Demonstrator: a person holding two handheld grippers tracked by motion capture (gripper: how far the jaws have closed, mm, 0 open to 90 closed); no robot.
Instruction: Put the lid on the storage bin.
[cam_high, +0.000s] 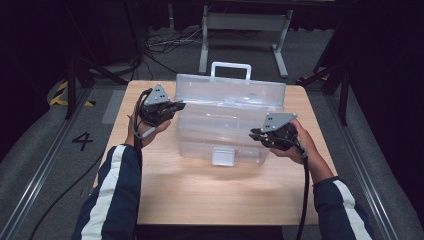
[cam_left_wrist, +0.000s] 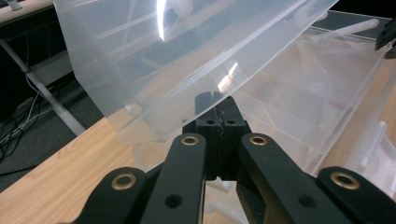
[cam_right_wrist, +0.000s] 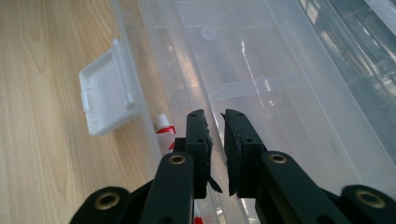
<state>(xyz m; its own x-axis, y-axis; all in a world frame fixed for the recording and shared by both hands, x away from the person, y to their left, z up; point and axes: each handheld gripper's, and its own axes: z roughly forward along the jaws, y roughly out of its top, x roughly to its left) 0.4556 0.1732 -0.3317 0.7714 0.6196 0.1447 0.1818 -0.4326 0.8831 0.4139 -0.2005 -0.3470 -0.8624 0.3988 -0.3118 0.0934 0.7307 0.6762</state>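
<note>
The left gripper (cam_left_wrist: 219, 122), clenched on the lid (cam_left_wrist: 187, 60), holds it raised. The box (cam_high: 220, 135) sits mid-table, open; its latch (cam_right_wrist: 105, 95) hangs free. The right gripper (cam_right_wrist: 214, 122), near the front rim, grips nothing, jaws slightly apart. What goes in or out remains.

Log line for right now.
left gripper: fingers shut at lid edge | right gripper: fingers nearly closed over box rim, grip unclear | lid raised

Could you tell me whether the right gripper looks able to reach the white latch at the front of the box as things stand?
Probably yes. The right gripper sits at the box's front right edge, and the latch hangs on the front wall close by, with bare table between and nothing in the way.
</note>
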